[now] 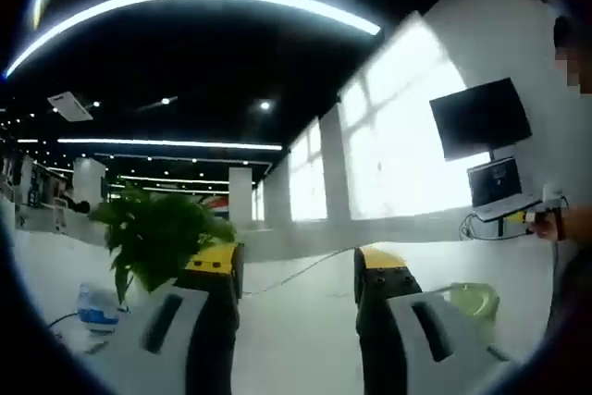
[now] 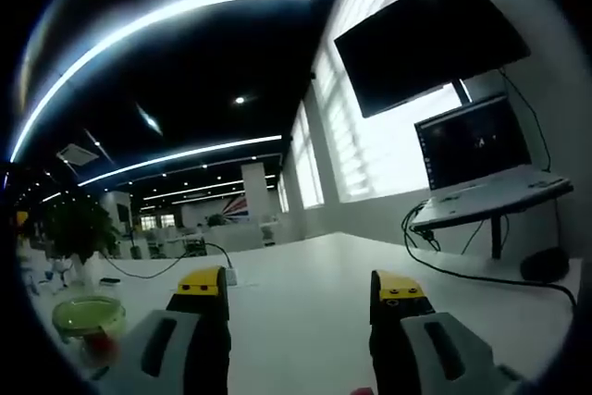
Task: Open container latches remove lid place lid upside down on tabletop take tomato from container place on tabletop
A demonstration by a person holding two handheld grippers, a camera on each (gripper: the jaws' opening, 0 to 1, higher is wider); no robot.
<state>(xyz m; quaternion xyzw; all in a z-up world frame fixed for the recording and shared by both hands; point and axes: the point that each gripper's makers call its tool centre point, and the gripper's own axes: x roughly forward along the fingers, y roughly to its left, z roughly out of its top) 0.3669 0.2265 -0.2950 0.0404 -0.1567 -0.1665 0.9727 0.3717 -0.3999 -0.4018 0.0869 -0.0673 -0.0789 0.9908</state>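
Overhead, a dark ceiling with long curved light strips spans a big open room with bright windows (image 1: 388, 154). Below it, a wide white worktop (image 2: 305, 293) stretches away in both views. A black wall screen (image 2: 425, 39) hangs above a laptop (image 2: 481, 159) on a stand, with cables trailing down. A leafy green plant (image 1: 157, 233) stands on the worktop beside a water bottle (image 1: 95, 310).

The left tool (image 1: 296, 270) has its jaws spread apart with nothing between them, raised and looking across the room. The right tool (image 2: 298, 289) is likewise parted and empty. The container (image 2: 88, 316), round with a pale green lid, sits on the worktop well to the left of the right tool; in the left gripper view it appears at the right (image 1: 472, 301). A blurred red shape just beside it cannot be identified.

Judging by this, nothing has begun: the lid seems still on, latches untouched, though they are too small to make out. The tomato is hidden.
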